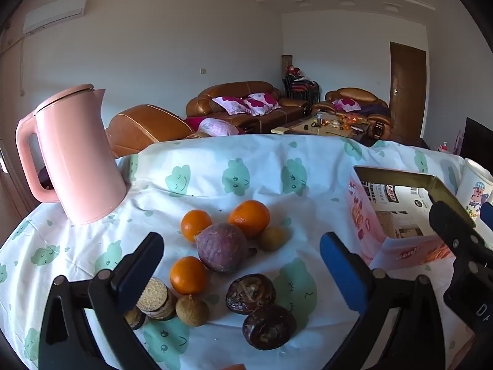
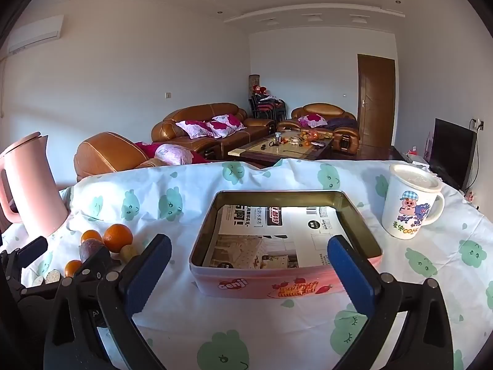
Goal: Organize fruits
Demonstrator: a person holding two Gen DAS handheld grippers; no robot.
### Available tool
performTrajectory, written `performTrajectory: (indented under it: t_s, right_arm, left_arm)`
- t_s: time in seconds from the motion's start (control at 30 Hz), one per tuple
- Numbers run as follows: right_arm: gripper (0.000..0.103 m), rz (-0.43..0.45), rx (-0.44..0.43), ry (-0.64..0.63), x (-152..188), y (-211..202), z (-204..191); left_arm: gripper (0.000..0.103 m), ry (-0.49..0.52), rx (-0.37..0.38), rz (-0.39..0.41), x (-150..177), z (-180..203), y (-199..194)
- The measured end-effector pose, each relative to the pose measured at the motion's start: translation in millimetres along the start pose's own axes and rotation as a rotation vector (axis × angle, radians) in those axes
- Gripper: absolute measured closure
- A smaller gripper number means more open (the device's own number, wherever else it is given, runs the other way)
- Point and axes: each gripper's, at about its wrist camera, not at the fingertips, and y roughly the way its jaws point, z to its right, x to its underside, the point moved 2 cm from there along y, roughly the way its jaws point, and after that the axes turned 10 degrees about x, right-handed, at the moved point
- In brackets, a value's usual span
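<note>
On the tablecloth (image 1: 246,166), fruits (image 1: 222,246) lie between the left gripper (image 1: 243,265)'s spread fingers — right gripper (image 2: 249,265)'s also apart.

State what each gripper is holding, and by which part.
Nothing is held. The left gripper is open above the fruit pile; the right gripper is open before the pink tin.

My left wrist camera looks down close over the fruit pile (image 1: 228,256); my right faces the tin (image 2: 286,286); both share tin (image 1: 400,246) and pile.

Place: home living room
Evidence: leather sofas (image 2: 197,126) (floral cushions), coffee table (image 2: 283,148), television (image 2: 451,151), air conditioner (image 1: 54,14)
</note>
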Motion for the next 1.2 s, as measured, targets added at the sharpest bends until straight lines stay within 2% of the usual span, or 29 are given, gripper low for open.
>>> performTrajectory:
  t_s: [0.3,1.2]
  right_arm:
    - [0.001,0.011,0.000,0.005,0,0,0]
    - [0.001,-0.012,-0.022,0.022,1,6,3]
  left_arm:
    - [0.000,0.025,0.007,0.025,7,12,-3]
    - [0.000,0.018,0.021,0.004,2,7,-5]
